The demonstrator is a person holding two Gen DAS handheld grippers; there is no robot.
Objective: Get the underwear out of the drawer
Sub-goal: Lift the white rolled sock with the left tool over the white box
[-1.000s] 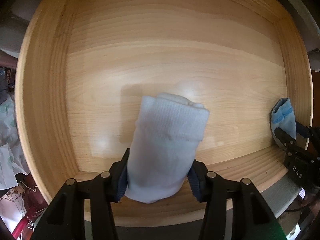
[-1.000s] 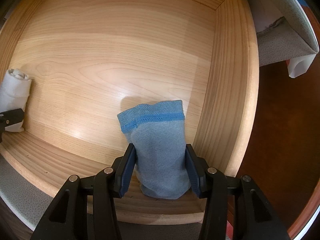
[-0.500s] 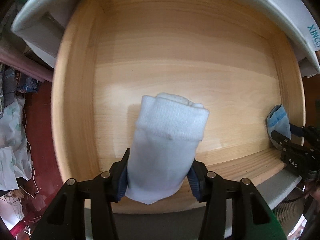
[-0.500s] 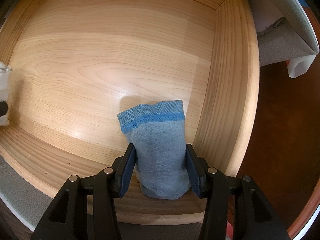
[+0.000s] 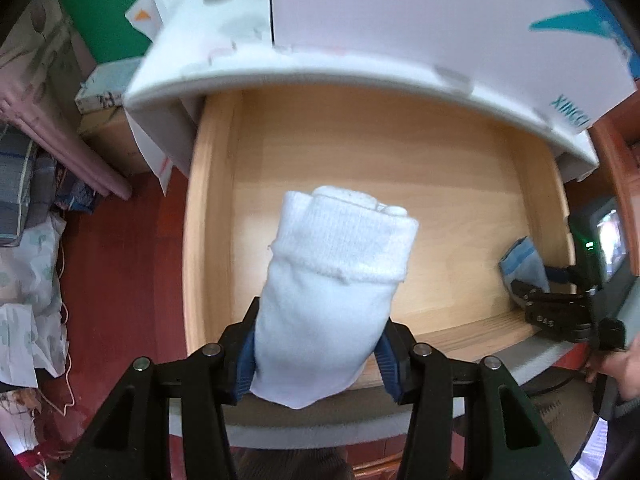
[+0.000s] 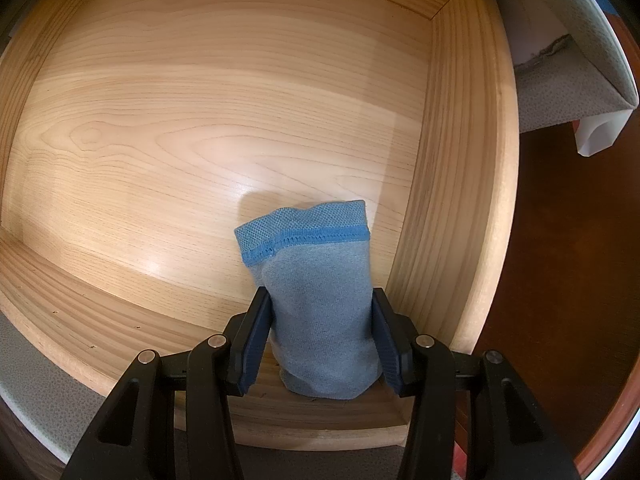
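My left gripper (image 5: pixel 318 354) is shut on a rolled white underwear bundle (image 5: pixel 336 276) and holds it well above the open wooden drawer (image 5: pixel 460 184). My right gripper (image 6: pixel 320 340) is shut on a rolled blue underwear bundle (image 6: pixel 316 280) with a brighter blue band, low in the drawer's front right corner (image 6: pixel 452 240). The right gripper (image 5: pixel 552 308) and its blue bundle (image 5: pixel 524 264) also show in the left wrist view at the drawer's right side.
A white cabinet top (image 5: pixel 400 40) overhangs the drawer's back. Red floor (image 5: pixel 120 280), clothes and bags (image 5: pixel 28 240) and a cardboard box (image 5: pixel 108 120) lie to the left. The drawer has a grey front (image 6: pixel 32 408).
My left gripper has risen and pulled back with the white bundle, out of the drawer. The right gripper and blue bundle have stayed in place.
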